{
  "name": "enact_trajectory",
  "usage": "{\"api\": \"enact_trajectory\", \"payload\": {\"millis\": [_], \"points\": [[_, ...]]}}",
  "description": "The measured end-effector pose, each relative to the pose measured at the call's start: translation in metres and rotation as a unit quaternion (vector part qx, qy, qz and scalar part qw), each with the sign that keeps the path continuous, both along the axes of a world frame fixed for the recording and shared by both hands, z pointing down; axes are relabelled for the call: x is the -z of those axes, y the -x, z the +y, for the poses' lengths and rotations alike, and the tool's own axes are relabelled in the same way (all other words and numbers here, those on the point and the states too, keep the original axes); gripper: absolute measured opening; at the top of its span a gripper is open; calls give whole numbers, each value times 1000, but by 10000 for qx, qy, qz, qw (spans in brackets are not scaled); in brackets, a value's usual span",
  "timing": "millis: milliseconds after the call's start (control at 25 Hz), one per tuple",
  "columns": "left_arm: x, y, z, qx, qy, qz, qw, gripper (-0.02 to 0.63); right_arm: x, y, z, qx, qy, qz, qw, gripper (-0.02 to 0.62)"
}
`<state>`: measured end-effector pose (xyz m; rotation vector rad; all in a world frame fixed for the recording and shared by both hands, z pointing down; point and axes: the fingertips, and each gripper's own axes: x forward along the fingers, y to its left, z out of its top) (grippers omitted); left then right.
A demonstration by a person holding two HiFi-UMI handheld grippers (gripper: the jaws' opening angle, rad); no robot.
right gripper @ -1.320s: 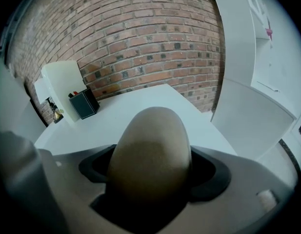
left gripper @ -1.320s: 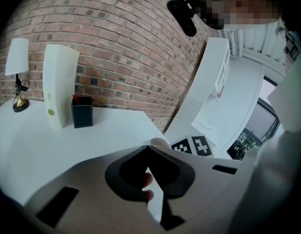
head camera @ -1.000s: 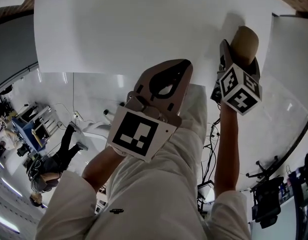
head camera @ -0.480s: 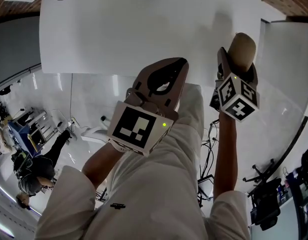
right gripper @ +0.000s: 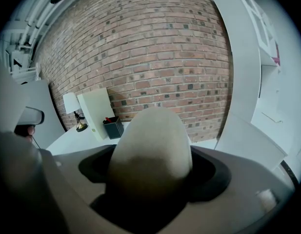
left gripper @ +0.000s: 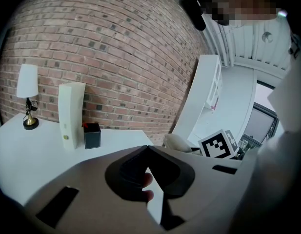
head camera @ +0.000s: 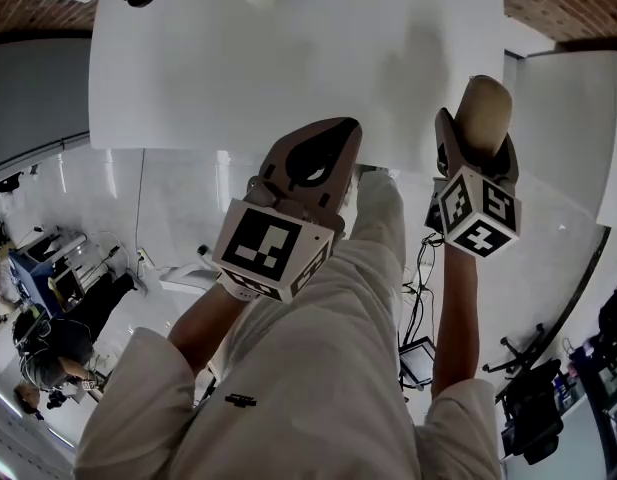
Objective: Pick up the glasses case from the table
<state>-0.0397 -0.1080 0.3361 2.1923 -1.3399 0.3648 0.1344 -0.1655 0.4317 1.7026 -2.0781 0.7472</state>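
Right gripper view: right hand-held gripper (right gripper: 151, 156) clamps smooth beige oval glasses case (right gripper: 150, 133).

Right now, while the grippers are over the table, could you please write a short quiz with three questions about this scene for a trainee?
1. True or false: the left gripper holds the glasses case.
2. What stands behind the table? A) a brick wall B) a window C) a curtain
3. In the left gripper view, which thing on the table is farthest left?

Key: 1 false; 2 A; 3 the lamp.
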Motion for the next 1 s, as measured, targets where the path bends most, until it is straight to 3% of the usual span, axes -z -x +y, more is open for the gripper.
{"api": "enact_trajectory", "payload": {"millis": [560,1000], "points": [[43,32,29,337,-383,28,9987,8,69,-15,44,12,-528,51,9986,445],[61,34,53,357,-511,135,9980,8,120,-32,73,-38,-998,179,9948,445]]}}
